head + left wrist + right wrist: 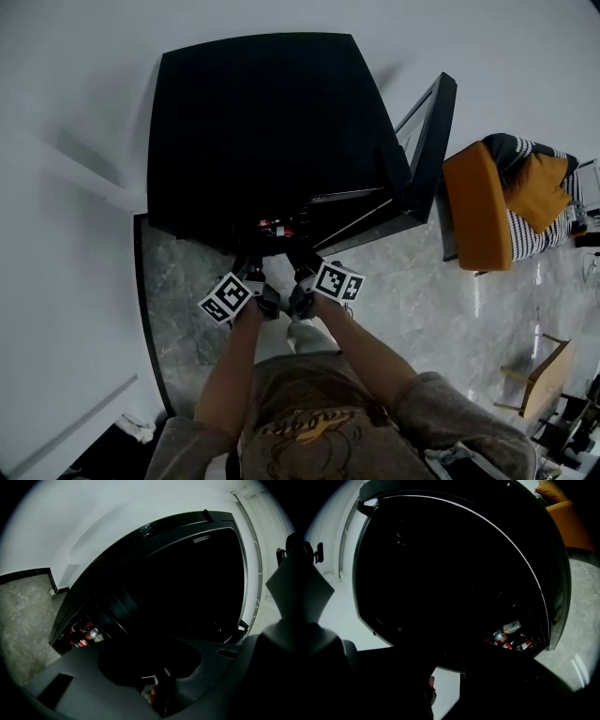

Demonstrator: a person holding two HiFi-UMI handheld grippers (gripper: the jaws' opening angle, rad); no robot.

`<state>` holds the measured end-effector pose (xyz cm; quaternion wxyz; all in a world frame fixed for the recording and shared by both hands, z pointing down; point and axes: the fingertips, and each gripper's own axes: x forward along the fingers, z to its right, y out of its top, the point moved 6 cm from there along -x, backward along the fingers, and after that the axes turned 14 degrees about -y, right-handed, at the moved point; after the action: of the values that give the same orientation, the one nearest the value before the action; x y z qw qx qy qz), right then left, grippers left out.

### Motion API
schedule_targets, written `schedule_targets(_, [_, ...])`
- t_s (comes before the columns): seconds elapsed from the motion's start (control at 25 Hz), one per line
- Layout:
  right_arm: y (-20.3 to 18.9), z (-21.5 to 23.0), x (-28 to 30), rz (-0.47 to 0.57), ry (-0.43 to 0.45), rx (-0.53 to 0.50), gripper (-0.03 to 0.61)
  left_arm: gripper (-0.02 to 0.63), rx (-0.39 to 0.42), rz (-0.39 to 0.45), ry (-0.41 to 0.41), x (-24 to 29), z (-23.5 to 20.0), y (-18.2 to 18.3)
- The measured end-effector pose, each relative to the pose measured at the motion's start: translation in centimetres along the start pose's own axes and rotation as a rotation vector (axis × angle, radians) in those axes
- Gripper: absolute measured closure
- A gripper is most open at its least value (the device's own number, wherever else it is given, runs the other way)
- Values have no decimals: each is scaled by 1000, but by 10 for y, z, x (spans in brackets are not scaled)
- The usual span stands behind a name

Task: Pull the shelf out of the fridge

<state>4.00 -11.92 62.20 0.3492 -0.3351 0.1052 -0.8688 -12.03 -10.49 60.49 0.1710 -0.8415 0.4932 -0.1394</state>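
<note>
The black fridge (pixel 262 131) stands against the wall with its door (pixel 427 150) swung open to the right. A flat panel with pale edges, the shelf (pixel 345 198), juts from the dark opening. Both grippers reach into the lower front of the opening side by side, the left gripper (pixel 251 267) just left of the right gripper (pixel 302 262). In the left gripper view the grey fingers (pixel 70 686) stand wide apart over a dark gap, with nothing clearly pressed between them. The right gripper's jaws are black silhouettes, so their state is hidden.
Cans and bottles (pixel 86 634) lie at the fridge's bottom, also in the right gripper view (pixel 511 637). An orange chair (pixel 483 202) stands right of the door on the grey marble floor (pixel 403 291). A wooden chair (pixel 544 375) is further right.
</note>
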Motion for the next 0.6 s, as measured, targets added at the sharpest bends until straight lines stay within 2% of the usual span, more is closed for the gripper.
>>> schedule_targets(0.24, [-2,10,18,0,-3,94,474,505,-61,45,45,7,-23,-1])
schedule_targets(0.6, [7,28,40,23,-5,146,474,495,-119,89,73,18,-51,-1])
